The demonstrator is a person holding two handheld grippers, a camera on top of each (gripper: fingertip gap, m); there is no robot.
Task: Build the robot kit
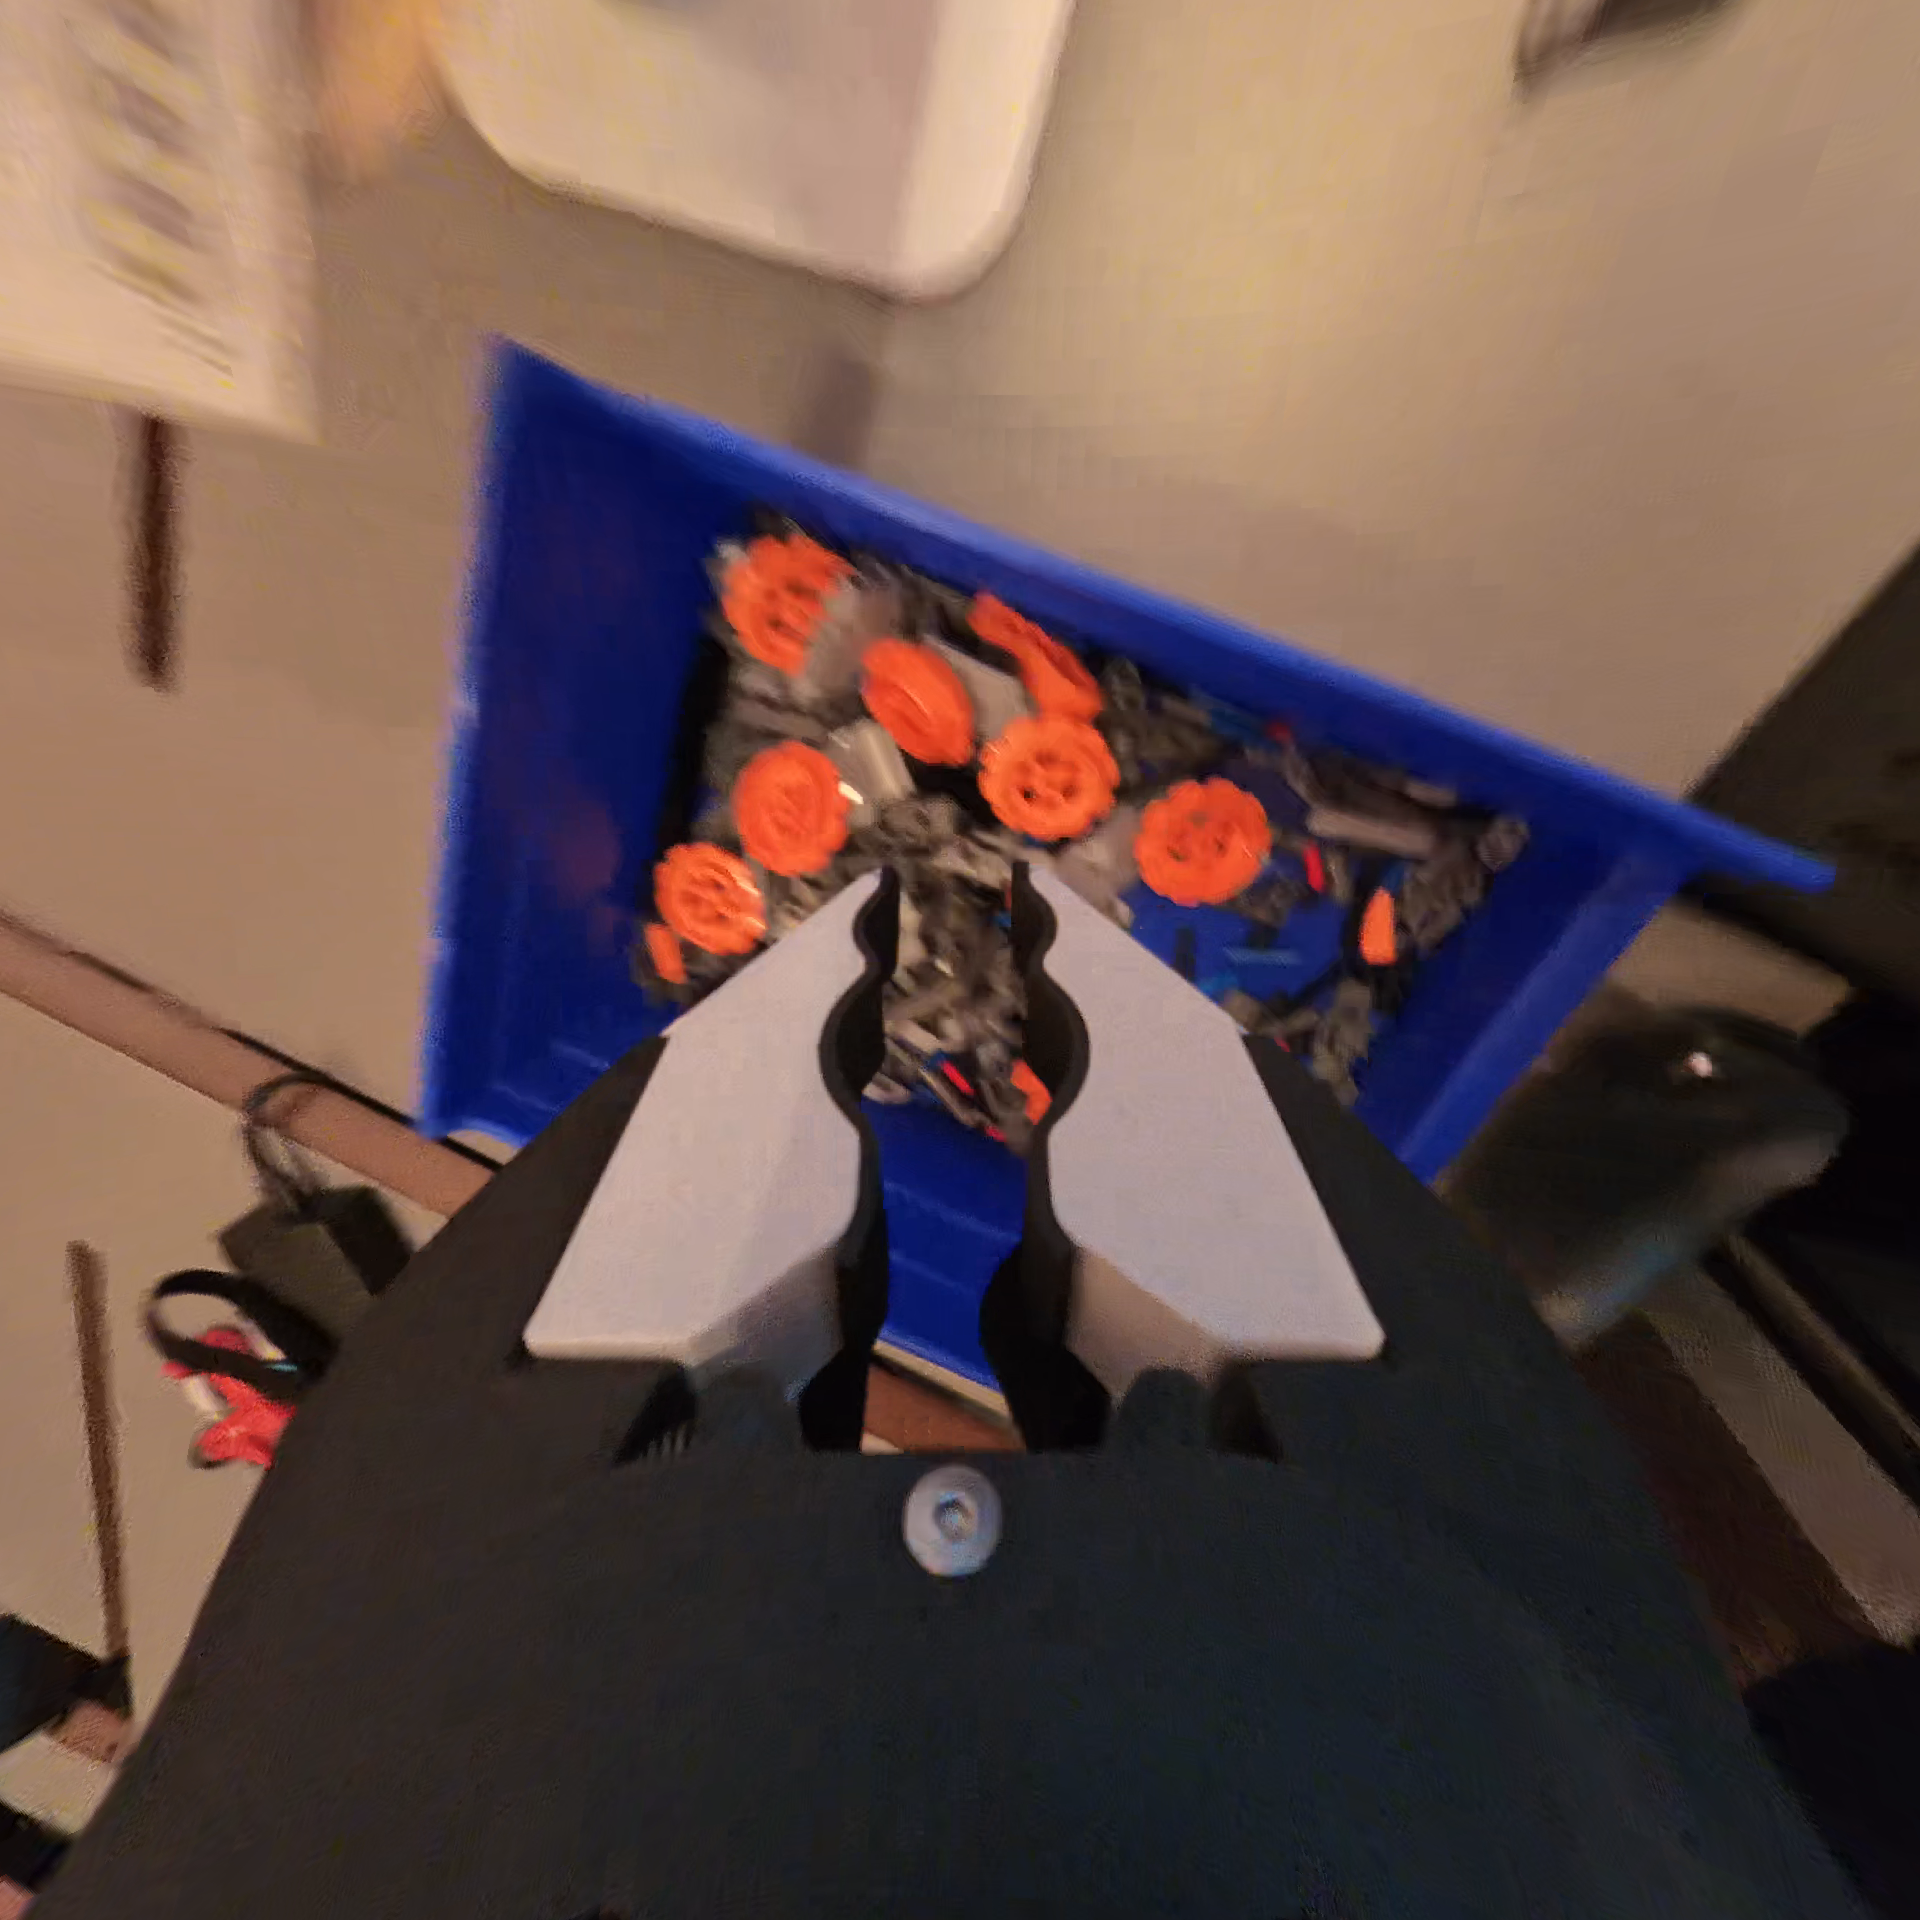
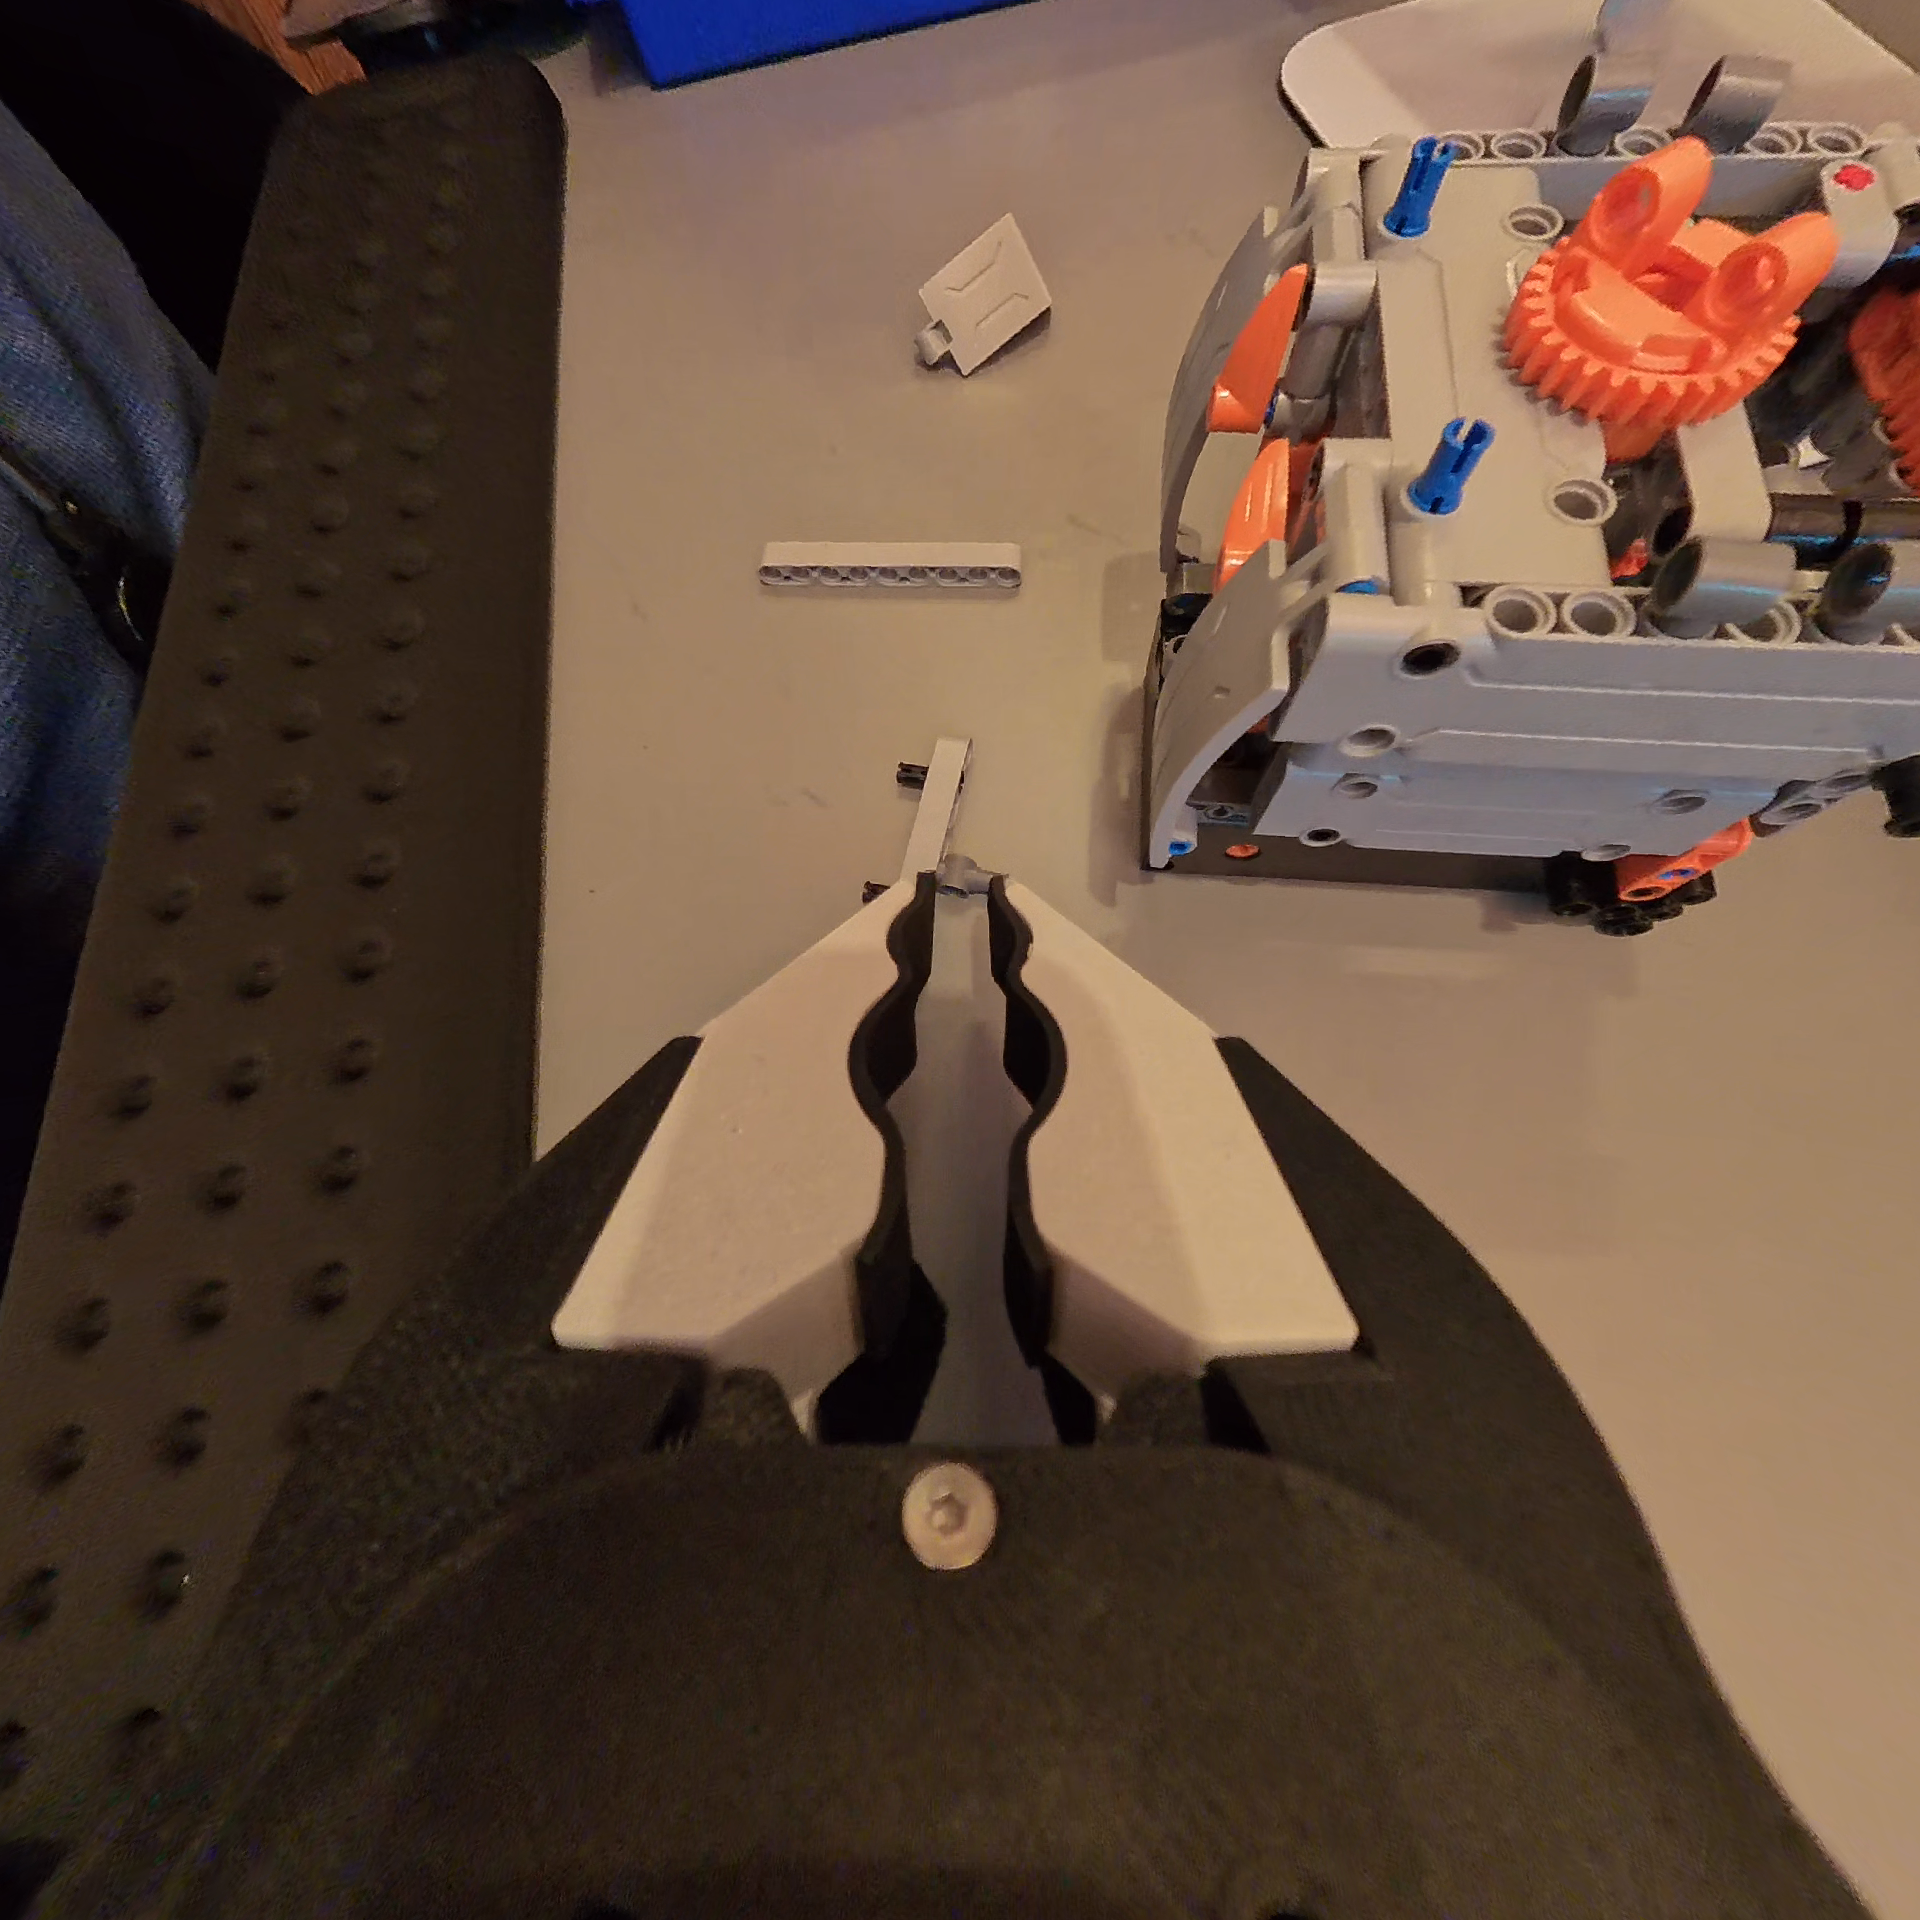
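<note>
Hanging over a deep blue plastic bin [image 1: 1143,613] with the left gripper [image 1: 951,883]; jaws a little way apart, holding nothing that can be seen; picture quite blurry here. Lying in the bin, a bunch of round orange plastic wheels [image 1: 1047,777] on a heap of small dark building bits [image 1: 925,831]; fingertips just above that heap, nearest the near side of the bin. Past the far side of the bin, a white plastic tray [image 1: 779,125].

Pinching a tiny grey peg piece [image 2: 961,871] with the right gripper [image 2: 961,883]; jaws closed tight on it, as far as can be told. Joined to that peg, or just touching it, a thin pale grey bar [image 2: 940,800] pointing away over the flat grey table [image 2: 1351,1143]; hard to tell which. Farther out, near the middle of the table, a long grey beam with a row of holes [image 2: 888,564]; beyond that, a flat grey square tile [image 2: 985,294]. Off toward the far right corner, well apart from the gripper, a big grey and orange brick model [image 2: 1507,644] with an orange toothed gear [image 2: 1652,332] on top. Along the left edge, a black bumpy mat [image 2: 312,727].
</note>
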